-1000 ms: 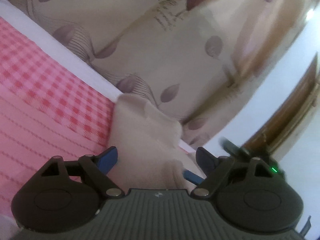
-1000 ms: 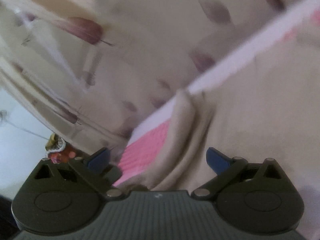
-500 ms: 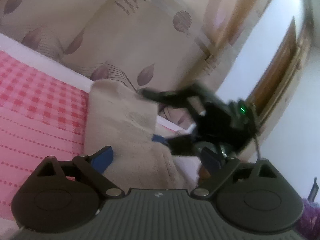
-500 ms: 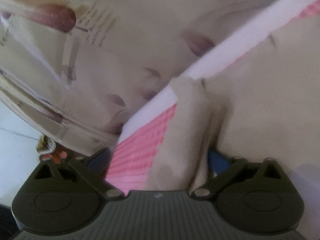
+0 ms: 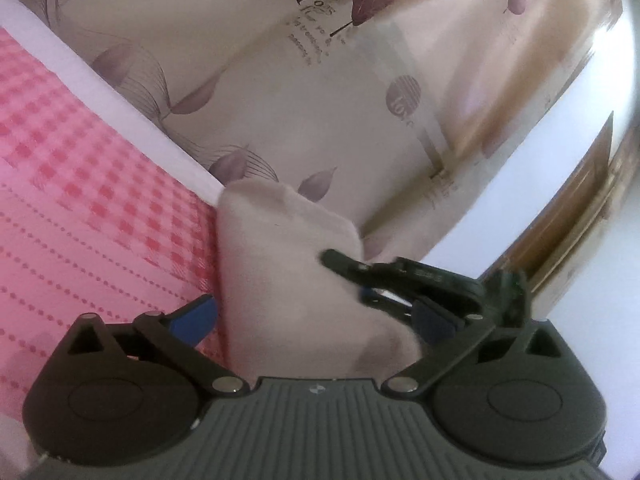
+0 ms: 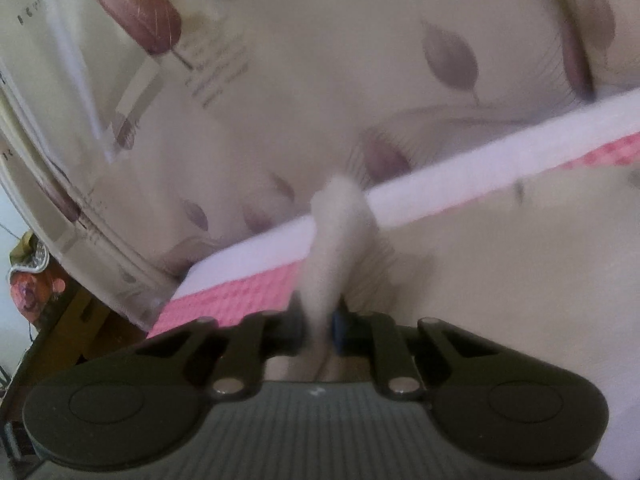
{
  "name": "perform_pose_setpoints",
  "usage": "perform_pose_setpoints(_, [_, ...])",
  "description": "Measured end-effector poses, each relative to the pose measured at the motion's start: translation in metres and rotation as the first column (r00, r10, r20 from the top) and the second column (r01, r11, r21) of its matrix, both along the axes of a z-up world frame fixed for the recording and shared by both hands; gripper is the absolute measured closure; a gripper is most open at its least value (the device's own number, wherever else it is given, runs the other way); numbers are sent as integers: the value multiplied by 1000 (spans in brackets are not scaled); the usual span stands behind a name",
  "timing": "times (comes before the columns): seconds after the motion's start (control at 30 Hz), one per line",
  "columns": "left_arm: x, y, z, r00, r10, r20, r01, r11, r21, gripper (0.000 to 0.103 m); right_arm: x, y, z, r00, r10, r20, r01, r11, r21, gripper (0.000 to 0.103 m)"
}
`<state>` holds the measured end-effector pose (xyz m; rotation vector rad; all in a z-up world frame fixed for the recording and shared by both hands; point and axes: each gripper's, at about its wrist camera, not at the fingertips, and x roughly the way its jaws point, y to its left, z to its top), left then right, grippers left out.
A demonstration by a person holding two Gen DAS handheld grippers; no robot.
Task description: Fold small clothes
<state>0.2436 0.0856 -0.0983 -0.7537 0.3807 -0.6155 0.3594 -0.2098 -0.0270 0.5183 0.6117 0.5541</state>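
**Right tongs pinch the beige cloth while left tongs open wide**

A small beige cloth lies on a bed with a pink checked sheet. The cloth sits near the far edge of the bed, where a white band runs along the side. Behind the bed hangs a cream curtain with purple leaves and some letters on it.

The left tongs are spread wide, and they have just been opening more. The cloth sits between the two blue fingertips, but they do not press on it. The cloth hangs loose in the gap.

The right tongs are almost closed. They have just been closing, and now they pinch a fold of the beige cloth. The fold stands up like a little ridge between the pads. The rest of the cloth spreads out flat to the right side in this view.

In the left view, the right tongs reach in from the right. Their dark fingers grip the near right edge of the cloth, close to the left tongs.

A wooden door frame shows far to the right, beside a white wall.
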Motion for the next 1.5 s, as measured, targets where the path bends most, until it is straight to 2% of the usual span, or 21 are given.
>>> perform_pose_setpoints(0.13, [-3, -11, 4, 999, -26, 21, 24, 997, 74, 2, -4, -26, 15, 999, -31, 25, 31, 999, 7, 89])
perform_pose_setpoints(0.3, [-7, -26, 6, 997, -62, 41, 55, 986, 157, 1, -7, -70, 26, 995, -92, 45, 94, 995, -30, 90])
perform_pose_setpoints(0.57, [-3, -23, 0, 998, -55, 3, 54, 989, 138, 1, -11, -148, 19, 976, -218, 14, 218, 973, -74, 95])
perform_pose_setpoints(0.63, [-2, -24, 1, 998, -58, 1, 57, 988, 145, 1, -12, -161, 14, 980, -198, -22, 197, 980, -42, 94])
perform_pose_setpoints(0.73, [-2, -25, 1, 998, -63, 4, 62, 986, 155, 1, -15, -169, -1, 986, -113, -119, 122, 990, 71, 93])
perform_pose_setpoints(0.77, [-1, -26, 1, 998, -65, 1, 64, 986, 157, 1, -18, -166, -6, 987, -80, -139, 94, 991, 97, 88])
perform_pose_setpoints(0.8, [-1, -26, 0, 998, -66, -4, 65, 985, 158, 1, -18, -160, -10, 986, -68, -154, 83, 992, 98, 72])
perform_pose_setpoints(0.83, [0, -26, 0, 998, -66, -11, 67, 985, 158, 1, -18, -154, -14, 984, -51, -171, 69, 993, 99, 47])
perform_pose_setpoints(0.9, [1, -24, -1, 998, -63, -22, 65, 987, 148, 1, -19, -144, -24, 983, -19, -181, 41, 992, 117, 21])
perform_pose_setpoints(1.1, [4, -23, -3, 998, -54, -41, 59, 989, 137, 1, -12, -125, -38, 986, 2, -169, 25, 988, 155, 21])
perform_pose_setpoints(1.2, [4, -24, -3, 998, -56, -42, 62, 988, 141, 1, -6, -107, -39, 988, 37, -149, -19, 992, 124, 22])
perform_pose_setpoints(1.37, [5, -23, -4, 997, -55, -54, 62, 989, 135, 1, 3, -91, -40, 991, 23, -130, -15, 998, 61, 23])
perform_pose_setpoints(1.4, [6, -23, -4, 997, -53, -59, 60, 989, 132, 1, 2, -86, -40, 993, 23, -119, -18, 999, 38, 39])
perform_pose_setpoints(1.43, [6, -23, -5, 997, -49, -62, 57, 990, 129, 1, 2, -81, -39, 994, 28, -108, -27, 1000, 4, 62])
perform_pose_setpoints(1.5, [6, -21, -5, 997, -40, -63, 48, 991, 124, 1, 0, -80, -40, 994, 29, -102, -30, 1000, -4, 75])
